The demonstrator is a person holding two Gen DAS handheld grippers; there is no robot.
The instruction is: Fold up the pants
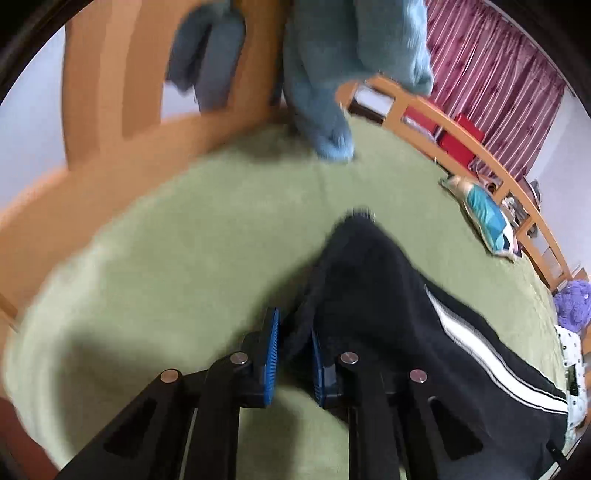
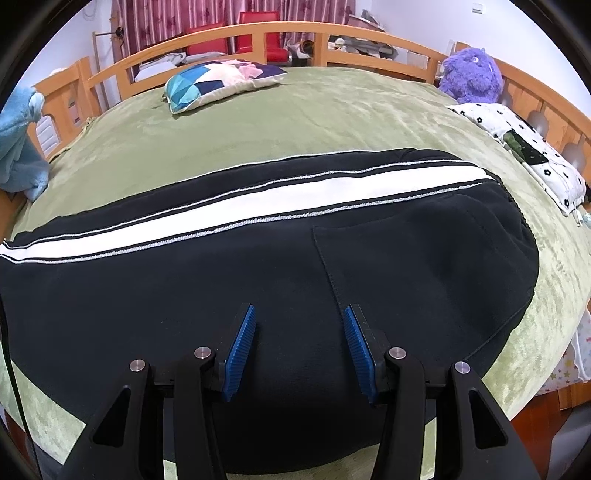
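Observation:
Black pants [image 2: 258, 280] with a white side stripe lie flat across the green bed cover [image 2: 332, 122], waist end to the right. My right gripper [image 2: 299, 332] is open just above the seat of the pants, beside a back pocket seam. In the left wrist view, my left gripper [image 1: 293, 354] is shut on the leg end of the pants [image 1: 369, 280], which is lifted off the bed cover [image 1: 184, 258] in a bunch. That view is motion-blurred.
A patterned pillow [image 2: 221, 83] lies at the far side of the bed. A purple plush toy [image 2: 471, 75] and a black-and-white floral cloth [image 2: 524, 147] sit at the right. A blue fluffy garment [image 1: 332, 74] hangs on the wooden bed frame [image 2: 258, 33].

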